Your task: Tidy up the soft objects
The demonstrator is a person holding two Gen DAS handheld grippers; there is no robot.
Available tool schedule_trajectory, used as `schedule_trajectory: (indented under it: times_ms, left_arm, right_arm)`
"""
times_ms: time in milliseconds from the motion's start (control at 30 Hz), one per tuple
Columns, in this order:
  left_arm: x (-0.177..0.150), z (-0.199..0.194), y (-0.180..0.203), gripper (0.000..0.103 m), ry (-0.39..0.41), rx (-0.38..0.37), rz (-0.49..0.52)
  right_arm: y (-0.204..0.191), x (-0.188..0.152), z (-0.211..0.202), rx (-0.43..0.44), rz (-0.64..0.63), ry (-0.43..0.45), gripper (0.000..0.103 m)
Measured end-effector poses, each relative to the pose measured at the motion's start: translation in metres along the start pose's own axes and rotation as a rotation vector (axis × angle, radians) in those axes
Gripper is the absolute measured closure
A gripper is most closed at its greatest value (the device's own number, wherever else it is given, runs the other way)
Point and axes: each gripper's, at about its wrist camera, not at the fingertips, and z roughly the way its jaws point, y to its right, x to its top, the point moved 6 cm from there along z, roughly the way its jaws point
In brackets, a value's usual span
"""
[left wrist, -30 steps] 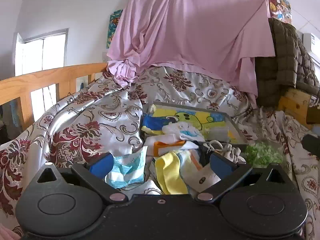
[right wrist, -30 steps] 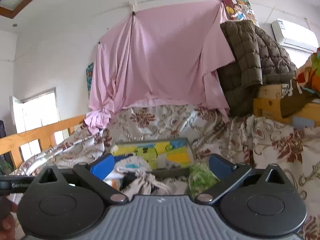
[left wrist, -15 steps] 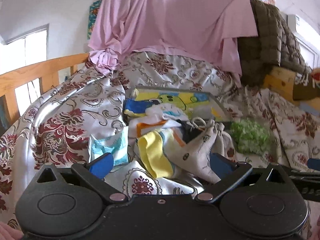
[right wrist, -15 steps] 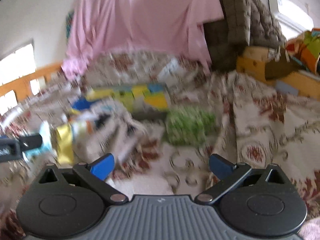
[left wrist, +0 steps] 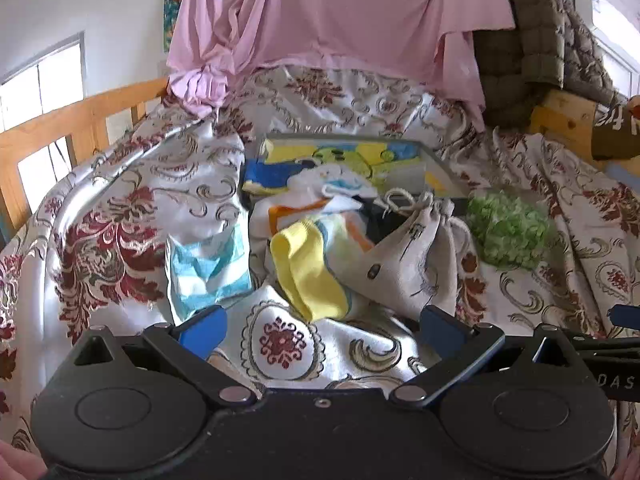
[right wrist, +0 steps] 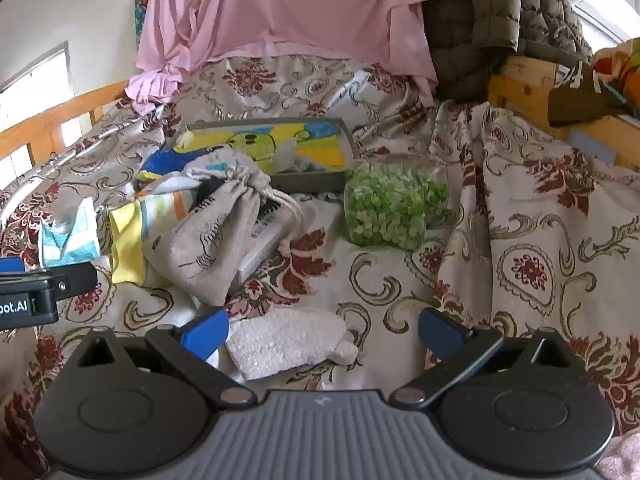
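Black claw (left wrist: 320,324) bodies, blue fingertips (right wrist: 204,330), silver pivot screws, round black discs.

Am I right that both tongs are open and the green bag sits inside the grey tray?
Not quite. Both tongs, left and right, are open, but the green bag lies on the bedspread beside the grey tray, not in it. The right wrist view shows this.

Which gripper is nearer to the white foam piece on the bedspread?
Right. The right gripper is open with the white foam piece lying between its fingers. The left gripper, also open, sits further left, in front of the yellow sock.
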Motion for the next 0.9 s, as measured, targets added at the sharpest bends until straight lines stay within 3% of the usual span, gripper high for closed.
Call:
schedule_trajectory:
  times_ms: [300,500,900]
  left_arm:
    - [-0.001,0.005,-0.007,0.001,-0.041,0.026,-0.059]
    - [-0.001,0.01,-0.003,0.001,-0.051,0.031,-0.046]
    - [0.01,0.038,0.009,0.001,-0.029,-0.026,-0.032]
  right_arm:
    - [0.0,-0.004,0.008,0.006,-0.007,-0.046,0.0]
    - [-0.001,-0.009,0.02,0.002,-0.004,-0.114,0.0]
    - [-0.007,-0.023,0.048,0.018,-0.021,-0.271,0.0]
